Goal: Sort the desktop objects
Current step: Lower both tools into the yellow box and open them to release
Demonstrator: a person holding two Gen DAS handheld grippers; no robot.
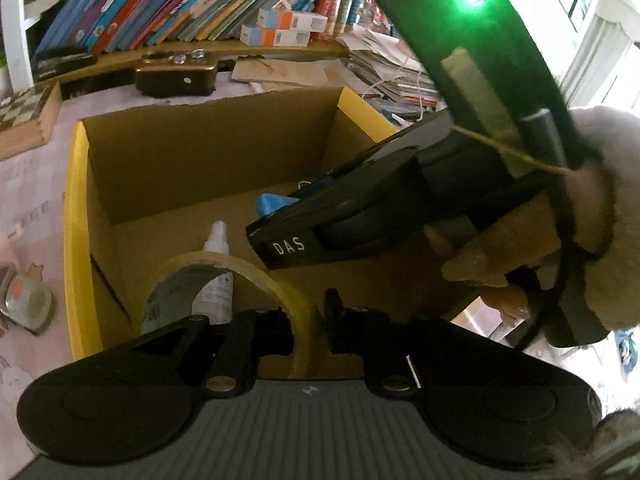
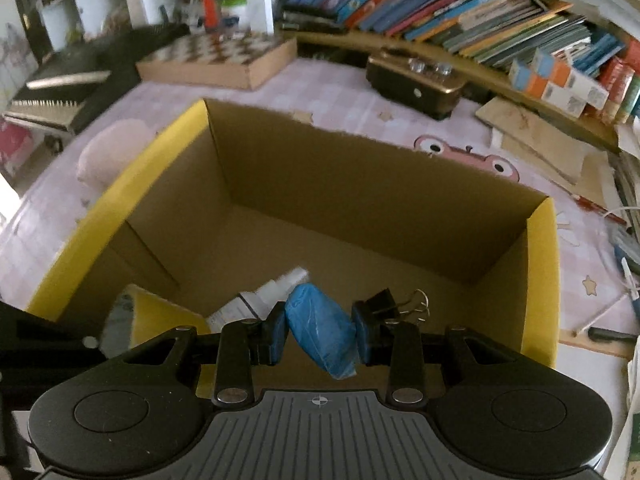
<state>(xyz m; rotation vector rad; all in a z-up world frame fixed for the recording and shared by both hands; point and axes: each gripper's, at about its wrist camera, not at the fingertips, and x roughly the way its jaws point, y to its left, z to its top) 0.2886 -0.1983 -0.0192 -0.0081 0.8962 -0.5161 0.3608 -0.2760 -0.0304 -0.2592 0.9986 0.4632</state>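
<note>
I've got both grippers over the open brown cardboard box with yellow-edged walls (image 2: 544, 280), which sits on the pale pink checked tablecloth (image 2: 332, 88). My right gripper (image 2: 320, 338) is pinching a soft blue plastic-wrapped bundle (image 2: 320, 332) between its blue pads, bundle tilted, its lower end hanging toward 6 o'clock below the fingers; it's held above the box floor, not resting on it. Just beyond the right pad, at approx 1 o'clock from the bundle, a black binder clip with silver wire handles (image 2: 390, 302) lies in the box. At 11 o'clock from the bundle, a small white spray bottle w/ printed label (image 2: 266, 294) lies in the box. My left gripper (image 1: 308, 320) straddles the wall of a roll of yellowish clear packing tape (image 1: 248, 276); fingers are close to the tape band, but I can't tell if the pads actually press on it or have let go. The roll stands on edge at the box's near wall, approx 6 o'clock in the left view, w/ the spray bottle seen through its ring. In that view my right hand (image 1: 520, 248) comes in from 3 o'clock holding the black gripper body marked DAS (image 1: 288, 246). Beyond the box at 12 o'clock: a row of leaning colourful books (image 1: 180, 4), a dark brown box w/ gold top (image 1: 176, 72); a wooden chessboard case (image 2: 218, 60) at 10 o'clock.
</note>
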